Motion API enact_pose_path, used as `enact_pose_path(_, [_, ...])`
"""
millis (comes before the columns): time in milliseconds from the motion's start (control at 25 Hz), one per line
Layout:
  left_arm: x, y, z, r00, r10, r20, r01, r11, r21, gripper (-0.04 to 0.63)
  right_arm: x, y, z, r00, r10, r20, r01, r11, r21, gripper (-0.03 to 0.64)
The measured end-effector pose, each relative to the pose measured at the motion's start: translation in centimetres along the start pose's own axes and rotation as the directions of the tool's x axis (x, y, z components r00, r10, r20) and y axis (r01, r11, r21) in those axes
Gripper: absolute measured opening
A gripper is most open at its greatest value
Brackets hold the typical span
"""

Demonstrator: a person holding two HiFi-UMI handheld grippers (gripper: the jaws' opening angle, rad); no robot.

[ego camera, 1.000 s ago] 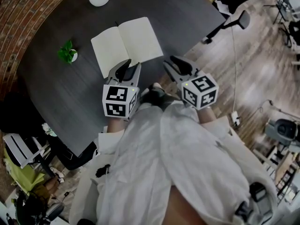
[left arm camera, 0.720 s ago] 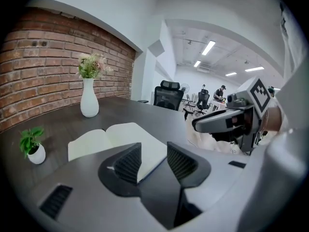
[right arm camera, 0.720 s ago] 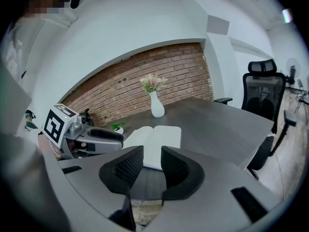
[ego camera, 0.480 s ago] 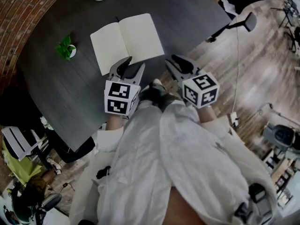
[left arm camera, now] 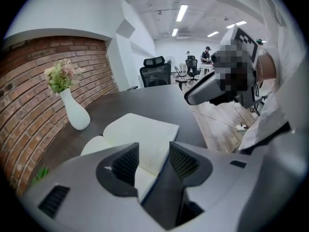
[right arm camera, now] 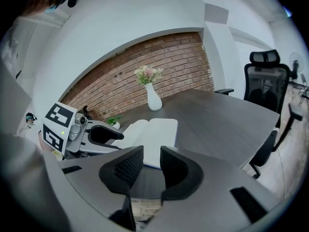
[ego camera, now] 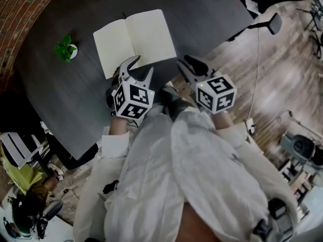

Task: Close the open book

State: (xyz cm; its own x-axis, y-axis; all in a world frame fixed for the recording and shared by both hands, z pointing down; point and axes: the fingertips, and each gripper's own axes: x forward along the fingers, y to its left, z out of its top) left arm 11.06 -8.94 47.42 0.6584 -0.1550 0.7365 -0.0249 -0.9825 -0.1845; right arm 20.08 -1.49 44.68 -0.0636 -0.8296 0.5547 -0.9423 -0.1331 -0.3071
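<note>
The book point(ego camera: 135, 40) lies open and flat on the counter point(ego camera: 202, 14); I judge it light and thin, with floppy pages, so I'd pinch one cover at its near edge and fold it over. My left tool point(ego camera: 141, 67) has just been opening its jaws, and they straddle that edge without gripping. My right tool point(ego camera: 187, 63) hangs half-open, empty.

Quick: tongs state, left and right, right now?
Left tongs: open, just been opening; the book shows its near edge in the gap, not gripped.
Right tongs: open, empty.
</note>
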Motion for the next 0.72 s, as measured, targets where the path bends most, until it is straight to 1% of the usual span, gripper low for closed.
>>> enact_pose_path(80, [0.5, 0.1, -0.3, 1.000, 0.001, -0.019, 0.000, 0.999, 0.043, 0.176, 0.5, -0.3, -0.3, 1.000, 0.005, -0.011, -0.005, 1.000, 0.003, 0.103])
enact_pose_path(200, [1.3, -0.4, -0.6, 0.999, -0.014, -0.043, 0.018, 0.996, 0.091, 0.183, 1.0, -0.5, -0.9, 0.999, 0.015, -0.032, -0.015, 1.000, 0.006, 0.103])
enact_pose_path(400, [2.4, -0.3, -1.1, 0.996, -0.008, -0.090, 0.026, 0.979, 0.201, 0.201, 1.6, -1.1, -1.1, 0.999, 0.019, -0.046, -0.018, 1.000, 0.026, 0.103])
enact_pose_path(480, [2.8, -0.3, -1.2, 0.995, -0.011, -0.103, 0.033, 0.975, 0.221, 0.204, 1.7, -1.3, -1.3, 0.999, 0.018, -0.048, -0.016, 0.999, 0.031, 0.103])
enact_pose_path(600, [3.2, -0.3, -1.6, 0.993, -0.017, -0.121, 0.045, 0.972, 0.230, 0.206, 1.9, -1.5, -1.7, 0.999, 0.015, -0.050, -0.013, 0.999, 0.039, 0.103])
enact_pose_path(720, [3.7, -0.4, -2.2, 0.989, -0.008, -0.151, 0.049, 0.961, 0.271, 0.218, 1.9, -1.8, -2.2, 0.998, 0.009, -0.056, -0.006, 0.998, 0.054, 0.103])
